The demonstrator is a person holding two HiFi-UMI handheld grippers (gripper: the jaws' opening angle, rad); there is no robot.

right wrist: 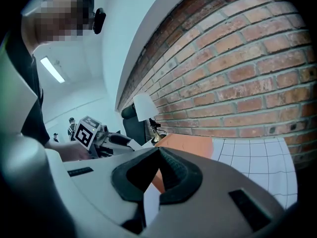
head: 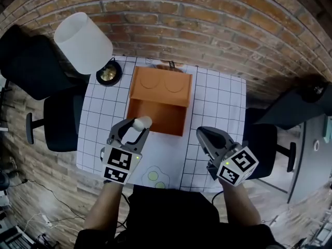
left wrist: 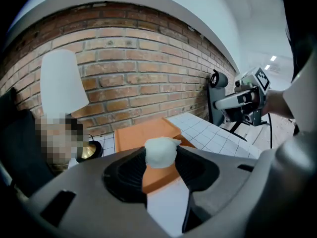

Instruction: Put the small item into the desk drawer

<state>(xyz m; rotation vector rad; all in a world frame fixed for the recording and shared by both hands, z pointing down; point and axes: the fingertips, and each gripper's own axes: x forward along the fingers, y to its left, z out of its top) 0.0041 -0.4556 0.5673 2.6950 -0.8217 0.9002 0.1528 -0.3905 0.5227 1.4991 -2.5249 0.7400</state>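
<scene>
A small white lump (head: 142, 122) is pinched between the tips of my left gripper (head: 140, 124), which is shut on it just above the near left corner of the open orange drawer (head: 158, 117). In the left gripper view the white lump (left wrist: 160, 151) sits between the dark pads, with the orange drawer unit (left wrist: 143, 134) behind it. The drawer stands pulled out toward me from the orange desk box (head: 163, 84). My right gripper (head: 203, 135) hovers right of the drawer, shut with nothing in it. In the right gripper view its pads (right wrist: 171, 170) meet, and nothing shows between them.
The table (head: 220, 102) wears a white grid cloth. A lamp with a white shade (head: 83, 41) and a black base (head: 109, 73) stands at the back left. Black chairs flank the table at left (head: 59, 121) and right (head: 267, 141). A brick wall (head: 207, 19) is behind.
</scene>
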